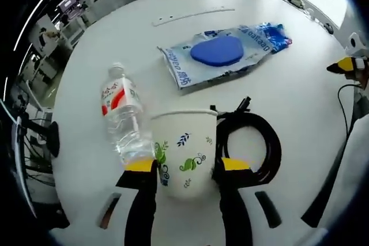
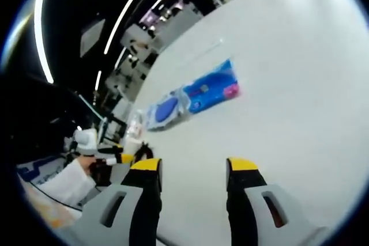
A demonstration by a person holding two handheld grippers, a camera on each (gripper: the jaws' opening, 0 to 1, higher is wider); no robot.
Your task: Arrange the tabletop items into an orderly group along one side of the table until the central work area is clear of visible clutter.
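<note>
Left gripper (image 1: 185, 171) low over table (image 1: 300, 102), jaws closed against sides of upright paper cup (image 1: 185, 154). Bottle (image 1: 123, 113) lies just left of cup, cable coil (image 1: 253, 142) just right. Blue packet (image 1: 225, 53) farther off. Right gripper (image 2: 193, 168) raised, tilted, jaws spread, nothing between.

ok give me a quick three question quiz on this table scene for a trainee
1. True or false: the left gripper has its jaws on either side of the paper cup.
2. What lies directly to the cup's left in the left gripper view: (a) water bottle, (b) coiled black cable, (c) blue packet?
3. What is between the right gripper's jaws?

Key: 1 true; 2 a; 3 nothing, just bare white table.
</note>
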